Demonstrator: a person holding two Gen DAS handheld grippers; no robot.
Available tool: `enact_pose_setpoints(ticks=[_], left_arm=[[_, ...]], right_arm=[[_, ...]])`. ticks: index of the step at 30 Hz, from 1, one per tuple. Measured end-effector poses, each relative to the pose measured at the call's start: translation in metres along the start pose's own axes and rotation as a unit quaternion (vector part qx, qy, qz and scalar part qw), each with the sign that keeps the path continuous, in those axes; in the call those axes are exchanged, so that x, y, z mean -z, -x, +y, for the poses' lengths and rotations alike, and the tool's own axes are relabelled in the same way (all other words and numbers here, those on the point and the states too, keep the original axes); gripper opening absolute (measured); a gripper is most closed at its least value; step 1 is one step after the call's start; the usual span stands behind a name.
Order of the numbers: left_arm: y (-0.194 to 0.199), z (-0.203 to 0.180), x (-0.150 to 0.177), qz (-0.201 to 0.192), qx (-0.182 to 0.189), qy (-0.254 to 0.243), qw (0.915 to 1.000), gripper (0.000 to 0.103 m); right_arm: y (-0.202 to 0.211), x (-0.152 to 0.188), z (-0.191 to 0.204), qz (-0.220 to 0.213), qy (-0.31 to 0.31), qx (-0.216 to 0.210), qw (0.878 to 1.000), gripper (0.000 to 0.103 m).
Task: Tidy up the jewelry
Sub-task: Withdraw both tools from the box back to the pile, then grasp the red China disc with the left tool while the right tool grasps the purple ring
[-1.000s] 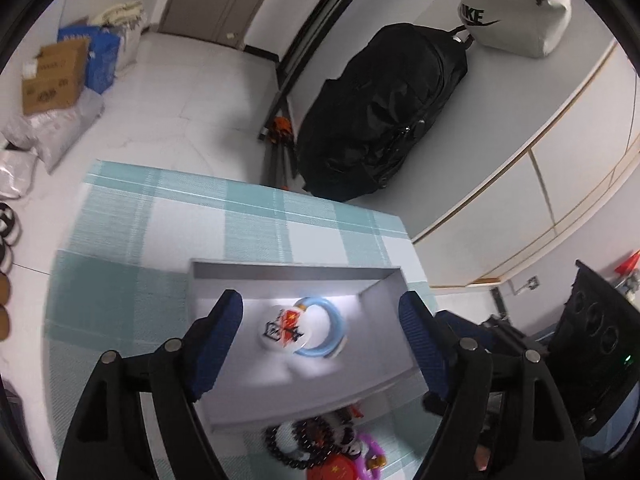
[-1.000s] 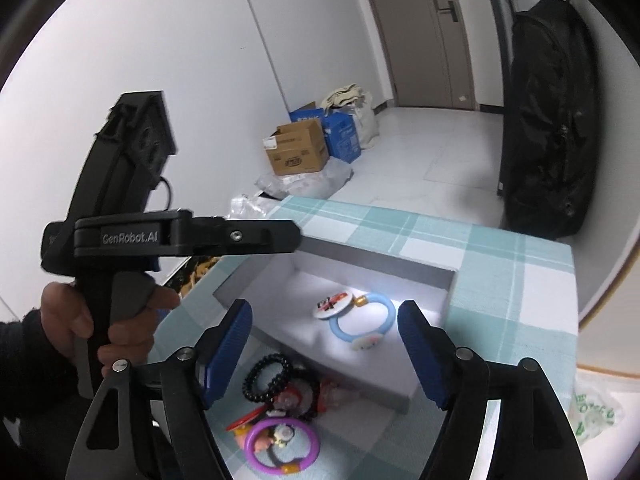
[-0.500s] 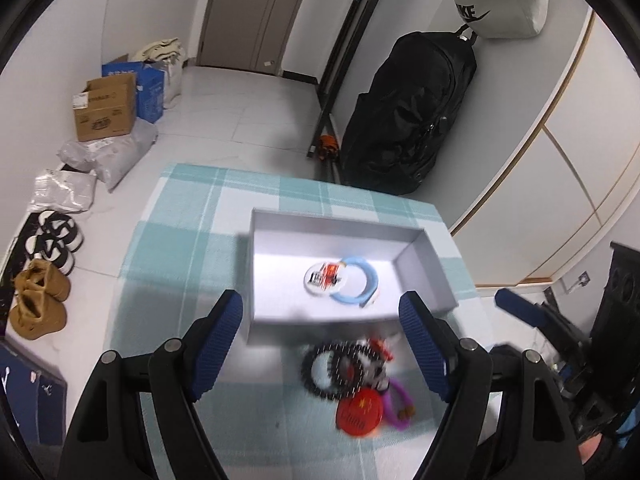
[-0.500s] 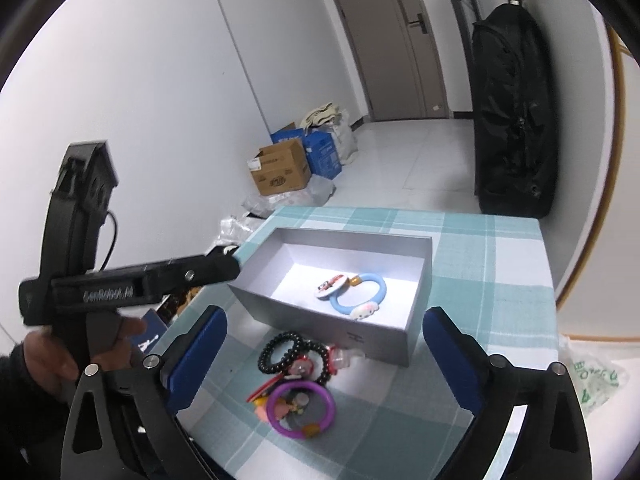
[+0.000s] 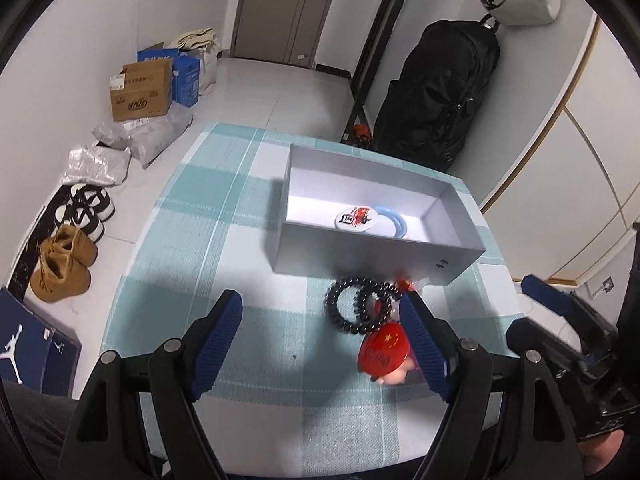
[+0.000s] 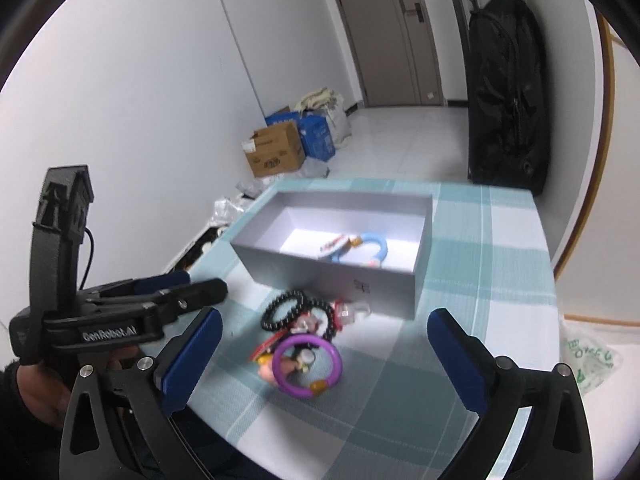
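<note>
Checked teal-and-white cloth covers the desk (image 5: 208, 248), bare on its near and left parts; white floor beyond the left edge. Left hand-held gripper (image 5: 320, 344) hovers over the near desk, jaws wide apart, holding nothing. Right hand-held gripper (image 6: 320, 344) likewise spread wide and empty. Jewelry pile sits just ahead between both: purple ring (image 6: 308, 364), red badge (image 5: 384, 354) beside the left gripper's right finger, black bead bracelets (image 5: 358, 310). Just behind the pile, touching or nearly so, grey box (image 5: 360, 256) stands open, holding a white badge (image 5: 354, 216) and blue ring (image 5: 396, 220). Farther back: cardboard box (image 5: 140, 90), black bag (image 5: 436, 92), door (image 5: 288, 8).
</note>
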State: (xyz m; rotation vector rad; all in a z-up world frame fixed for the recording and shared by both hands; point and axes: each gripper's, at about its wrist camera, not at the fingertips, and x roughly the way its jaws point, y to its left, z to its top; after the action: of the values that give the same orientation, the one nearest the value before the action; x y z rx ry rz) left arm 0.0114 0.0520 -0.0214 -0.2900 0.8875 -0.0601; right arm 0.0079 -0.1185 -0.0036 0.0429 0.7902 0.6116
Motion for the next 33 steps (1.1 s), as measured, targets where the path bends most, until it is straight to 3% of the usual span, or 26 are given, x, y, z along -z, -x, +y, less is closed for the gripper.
enact_pose_setpoints(ticks=[6, 15, 21, 26, 29, 33], left_arm=[[-0.004, 0.004, 0.007, 0.024, 0.023, 0.005, 0.9994, 0.077], [-0.012, 0.012, 0.014, 0.073, 0.044, 0.027, 0.996, 0.077], [-0.008, 0.014, 0.014, 0.079, 0.054, 0.032, 0.9949, 0.077], [-0.009, 0.014, 0.013, 0.083, 0.065, 0.027, 0.9941, 0.077], [-0.008, 0.013, 0.014, 0.085, 0.069, 0.023, 0.9938, 0.077], [-0.005, 0.011, 0.014, 0.085, 0.077, 0.015, 0.9933, 0.077]], right_arm=[[-0.016, 0.012, -0.001, 0.048, 0.0, 0.002, 0.999, 0.103], [-0.047, 0.024, -0.011, 0.12, -0.055, -0.055, 0.99, 0.102], [-0.052, 0.023, -0.011, 0.126, -0.057, -0.061, 0.988, 0.094], [-0.058, 0.024, -0.004, 0.133, -0.036, -0.052, 0.989, 0.08], [-0.06, 0.025, 0.0, 0.135, -0.02, -0.044, 0.99, 0.054], [-0.059, 0.027, 0.002, 0.136, -0.012, -0.043, 0.99, 0.05]])
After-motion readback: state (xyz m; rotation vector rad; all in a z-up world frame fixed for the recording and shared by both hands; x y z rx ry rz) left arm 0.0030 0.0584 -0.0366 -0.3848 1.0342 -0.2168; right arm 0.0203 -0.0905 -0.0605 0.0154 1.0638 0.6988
